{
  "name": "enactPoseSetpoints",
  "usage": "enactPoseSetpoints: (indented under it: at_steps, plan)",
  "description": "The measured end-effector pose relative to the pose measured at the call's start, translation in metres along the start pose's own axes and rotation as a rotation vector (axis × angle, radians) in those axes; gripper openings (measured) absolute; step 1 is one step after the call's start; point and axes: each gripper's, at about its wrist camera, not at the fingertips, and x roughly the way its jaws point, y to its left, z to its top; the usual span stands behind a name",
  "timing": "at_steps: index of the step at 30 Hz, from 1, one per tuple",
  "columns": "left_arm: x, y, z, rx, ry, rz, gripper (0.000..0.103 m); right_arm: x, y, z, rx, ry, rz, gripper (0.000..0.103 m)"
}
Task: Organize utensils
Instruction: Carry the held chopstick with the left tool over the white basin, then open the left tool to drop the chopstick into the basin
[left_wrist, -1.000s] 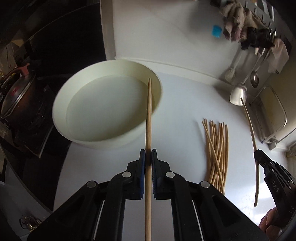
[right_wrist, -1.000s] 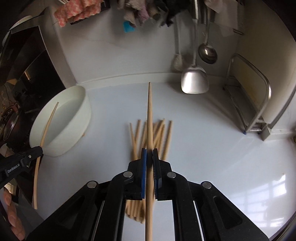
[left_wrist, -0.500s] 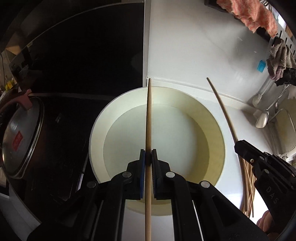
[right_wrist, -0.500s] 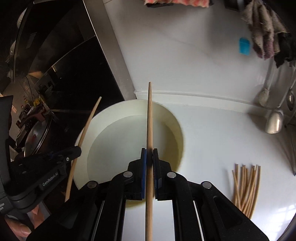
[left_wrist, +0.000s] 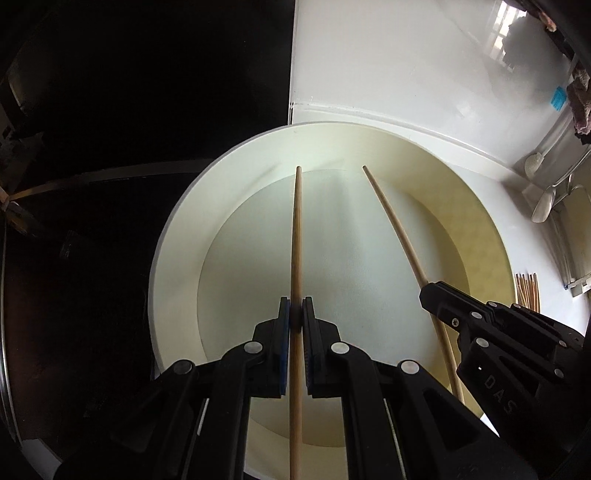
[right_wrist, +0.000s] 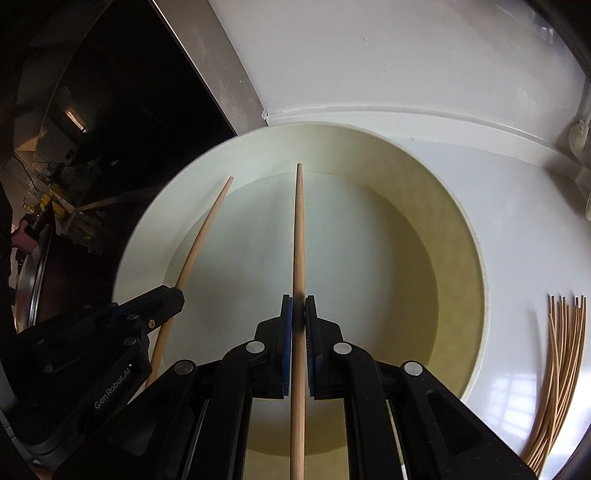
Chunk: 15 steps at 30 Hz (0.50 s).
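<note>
My left gripper (left_wrist: 296, 310) is shut on a wooden chopstick (left_wrist: 296, 236) that points forward over the round cream basin (left_wrist: 173, 236). My right gripper (right_wrist: 298, 306) is shut on a second chopstick (right_wrist: 299, 236), also hanging over the basin (right_wrist: 476, 258). Each gripper shows in the other's view: the right gripper (left_wrist: 428, 291) at the right with its chopstick (left_wrist: 395, 229), the left gripper (right_wrist: 177, 295) at the left with its chopstick (right_wrist: 203, 236). The basin floor is bare. A bundle of several chopsticks (right_wrist: 557, 373) lies on the white counter to the basin's right.
A dark stove area (left_wrist: 110, 184) with a pot lid (right_wrist: 29, 291) borders the basin on the left. The white wall (left_wrist: 406, 74) stands behind it. Ladles (left_wrist: 543, 206) and cloths (left_wrist: 580, 103) hang at the far right. The loose chopstick bundle (left_wrist: 526, 291) lies past the basin's rim.
Both grippers have swung left from the chopstick bundle and sunk over the basin, each still holding its chopstick. The basin now fills both views and the bundle sits at the right edge.
</note>
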Motion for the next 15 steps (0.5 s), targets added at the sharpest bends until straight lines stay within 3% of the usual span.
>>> enactPoseSetpoints:
  at_steps: [15]
  plan:
    - [0.031, 0.007, 0.006, -0.011, 0.063, -0.03, 0.007, 0.027, -0.007, 0.006, 0.0, 0.052, -0.072, 0.007]
